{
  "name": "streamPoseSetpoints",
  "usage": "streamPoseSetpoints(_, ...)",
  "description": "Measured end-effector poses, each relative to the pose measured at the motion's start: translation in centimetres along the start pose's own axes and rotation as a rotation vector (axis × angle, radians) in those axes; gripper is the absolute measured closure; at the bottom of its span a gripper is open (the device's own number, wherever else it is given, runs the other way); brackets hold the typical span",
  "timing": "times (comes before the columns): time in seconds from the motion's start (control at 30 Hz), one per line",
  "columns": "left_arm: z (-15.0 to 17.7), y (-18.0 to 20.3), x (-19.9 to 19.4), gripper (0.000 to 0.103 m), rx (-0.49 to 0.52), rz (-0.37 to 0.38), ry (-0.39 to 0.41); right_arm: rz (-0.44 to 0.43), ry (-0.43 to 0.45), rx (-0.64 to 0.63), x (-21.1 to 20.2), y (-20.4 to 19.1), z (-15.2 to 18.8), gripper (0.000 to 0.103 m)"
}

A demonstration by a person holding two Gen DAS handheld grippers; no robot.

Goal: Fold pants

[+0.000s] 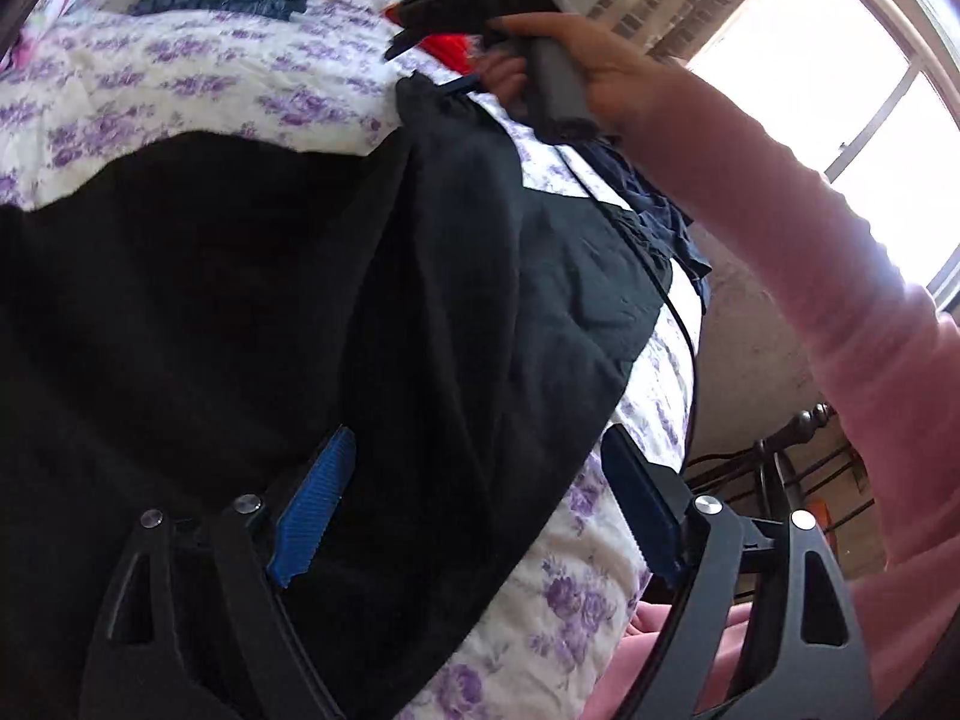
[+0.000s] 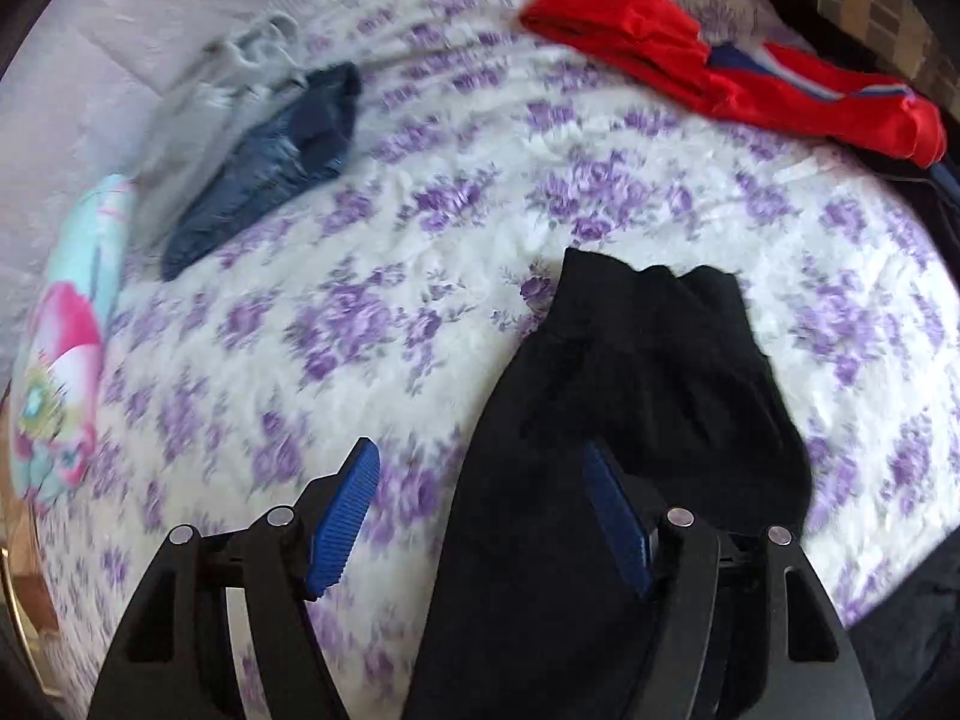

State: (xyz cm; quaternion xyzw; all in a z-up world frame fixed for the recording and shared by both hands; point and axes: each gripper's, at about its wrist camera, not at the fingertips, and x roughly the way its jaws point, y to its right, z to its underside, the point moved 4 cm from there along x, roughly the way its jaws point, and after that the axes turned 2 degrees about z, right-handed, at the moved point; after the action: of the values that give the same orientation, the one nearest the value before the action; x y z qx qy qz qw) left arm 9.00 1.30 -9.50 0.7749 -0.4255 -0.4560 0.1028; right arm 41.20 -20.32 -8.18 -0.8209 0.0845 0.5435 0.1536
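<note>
Two claws, both mine, jaws spread wide and gripping nothing. Landmark: the black pants (image 2: 630,420), lying on the purple-flowered bedspread (image 2: 450,192).

Around the pants: red garment (image 2: 690,60) with a blue and white stripe, well beyond the pants' far end, near the far edge of the bed. Folded jeans (image 2: 282,156) with a grey garment (image 2: 204,102) stacked against them, far off to the left of the pants. Pink and pale-blue printed cloth (image 2: 66,348) at the bed's left edge. A dark blue garment (image 1: 666,210) bunched just past the pants' right edge in the left wrist view, with a thin black cable (image 1: 684,324) running beside it.

Right claw (image 2: 480,510): over the pants' near part; its right pad sits above black cloth, its left pad above bare bedspread. Pads not pressing anything.

Left claw (image 1: 474,516): black cloth spans most of the gap between its pads; the pants' edge cuts diagonally through, bedspread showing on the right. My right hand (image 1: 600,78), pink sleeve (image 1: 840,300), holds the other claw past the pants' far end.

Open room: wide bare bedspread between the pants and the jeans
</note>
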Motion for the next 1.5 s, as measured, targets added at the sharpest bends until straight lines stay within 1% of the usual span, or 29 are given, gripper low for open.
streamPoseSetpoints(0.07, 0.1, 0.0, -0.1, 0.022, 0.0, -0.005, 0.01, 0.063, -0.019, 0.001, 2.0, -0.2, -0.1, 0.032)
streamPoseSetpoints(0.1, 0.3, -0.1, -0.1, 0.022, -0.004, -0.006, 0.009, 0.08, -0.004, -0.017, 2.3, -0.4, 0.0, 0.026)
streamPoseSetpoints(0.17, 0.3, -0.1, -0.2, 0.022, -0.002, -0.003, 0.015, 0.112, 0.023, -0.07, 2.3, -0.9, 0.5, 0.027)
streamPoseSetpoints(0.2, 0.3, 0.0, -0.3, 0.022, 0.004, -0.005, 0.018, 0.111, 0.035, -0.089, 2.2, -0.9, 0.7, 0.035)
streamPoseSetpoints(0.23, 0.4, 0.1, -0.3, 0.022, 0.01, -0.009, 0.017, 0.115, 0.043, -0.107, 2.0, -0.7, 0.9, 0.051)
streamPoseSetpoints(0.27, 0.5, 0.1, -0.2, 0.022, 0.014, -0.014, 0.017, 0.109, 0.049, -0.115, 1.5, -0.1, 1.1, 0.062)
streamPoseSetpoints(0.3, 0.6, 0.3, -0.1, 0.022, 0.022, -0.023, 0.016, 0.092, 0.043, -0.103, 1.1, 0.6, 1.1, 0.086)
streamPoseSetpoints(0.33, 0.3, 0.2, 0.0, 0.022, 0.029, -0.028, 0.015, 0.048, 0.03, -0.078, 0.6, 1.6, 1.3, 0.096)
streamPoseSetpoints(0.37, 0.3, 0.1, -0.3, 0.022, 0.034, -0.032, 0.015, 0.026, 0.032, -0.066, -0.2, 2.3, 1.4, 0.097)
streamPoseSetpoints(0.47, 0.2, 0.2, -0.1, 0.022, 0.047, -0.042, 0.014, -0.086, 0.081, -0.021, -4.0, 4.2, 1.3, 0.097)
streamPoseSetpoints(0.53, 0.2, 0.2, -0.2, 0.022, 0.048, -0.04, 0.018, -0.185, 0.14, 0.012, -7.6, 5.6, 1.4, 0.098)
streamPoseSetpoints(0.63, 0.1, 0.2, -0.3, 0.021, 0.05, -0.037, 0.023, -0.343, 0.26, 0.053, -14.1, 9.2, 2.7, 0.098)
streamPoseSetpoints(0.67, 0.2, 0.4, -0.3, 0.021, 0.059, -0.041, 0.025, -0.409, 0.312, 0.079, -16.9, 11.6, 4.0, 0.098)
streamPoseSetpoints(0.73, 0.3, 0.8, -0.5, 0.02, 0.084, -0.045, 0.029, -0.469, 0.378, 0.118, -19.6, 14.6, 5.6, 0.098)
streamPoseSetpoints(0.77, 0.4, 1.3, -0.6, 0.02, 0.108, -0.043, 0.034, -0.506, 0.42, 0.147, -21.1, 17.1, 7.3, 0.098)
streamPoseSetpoints(0.83, 0.5, 2.0, -0.7, 0.019, 0.144, -0.038, 0.039, -0.55, 0.457, 0.209, -21.9, 21.3, 10.6, 0.098)
streamPoseSetpoints(0.87, 0.6, 2.3, -0.7, 0.019, 0.162, -0.036, 0.04, -0.574, 0.454, 0.276, -21.1, 24.0, 12.7, 0.098)
streamPoseSetpoints(0.93, 0.8, 2.9, -0.5, 0.018, 0.197, -0.038, 0.035, -0.584, 0.412, 0.384, -18.2, 28.2, 15.9, 0.096)
streamPoseSetpoints(0.97, 0.9, 3.1, -0.3, 0.018, 0.21, -0.043, 0.028, -0.563, 0.368, 0.443, -16.0, 30.4, 17.8, 0.093)
streamPoseSetpoints(1.03, 0.9, 3.2, -0.1, 0.018, 0.213, -0.036, 0.017, -0.511, 0.299, 0.52, -12.6, 33.7, 20.7, 0.093)
streamPoseSetpoints(1.07, 0.9, 3.1, 0.1, 0.018, 0.206, -0.036, 0.011, -0.52, 0.282, 0.539, -11.6, 34.9, 22.0, 0.093)
streamPoseSetpoints(1.1, 0.8, 3.0, 0.2, 0.018, 0.198, -0.04, 0.009, -0.559, 0.286, 0.531, -11.4, 35.4, 22.8, 0.093)
streamPoseSetpoints(1.13, 0.9, 2.8, 0.2, 0.017, 0.192, -0.045, 0.01, -0.577, 0.298, 0.514, -11.5, 35.3, 23.0, 0.091)
streamPoseSetpoints(1.17, 0.9, 2.6, 0.3, 0.017, 0.182, -0.05, 0.009, -0.568, 0.332, 0.475, -12.4, 35.3, 23.2, 0.086)
streamPoseSetpoints(1.23, 0.7, 2.2, 0.6, 0.017, 0.156, -0.048, 0.003, -0.528, 0.403, 0.406, -14.2, 35.0, 22.9, 0.057)
streamPoseSetpoints(1.27, 0.7, 1.9, 0.7, 0.017, 0.146, -0.047, 0.003, -0.496, 0.446, 0.367, -15.2, 35.0, 22.4, 0.055)
streamPoseSetpoints(1.33, 0.7, 1.7, 0.8, 0.017, 0.136, -0.051, 0.0, -0.471, 0.465, 0.342, -15.9, 35.1, 21.1, 0.055)
streamPoseSetpoints(1.43, 0.8, 1.7, 0.9, 0.015, 0.146, -0.059, -0.002, -0.464, 0.41, 0.38, -13.9, 35.9, 19.1, 0.055)
streamPoseSetpoints(1.5, 1.0, 1.9, 1.0, 0.014, 0.164, -0.068, -0.005, -0.455, 0.371, 0.368, -12.0, 35.8, 17.9, 0.061)
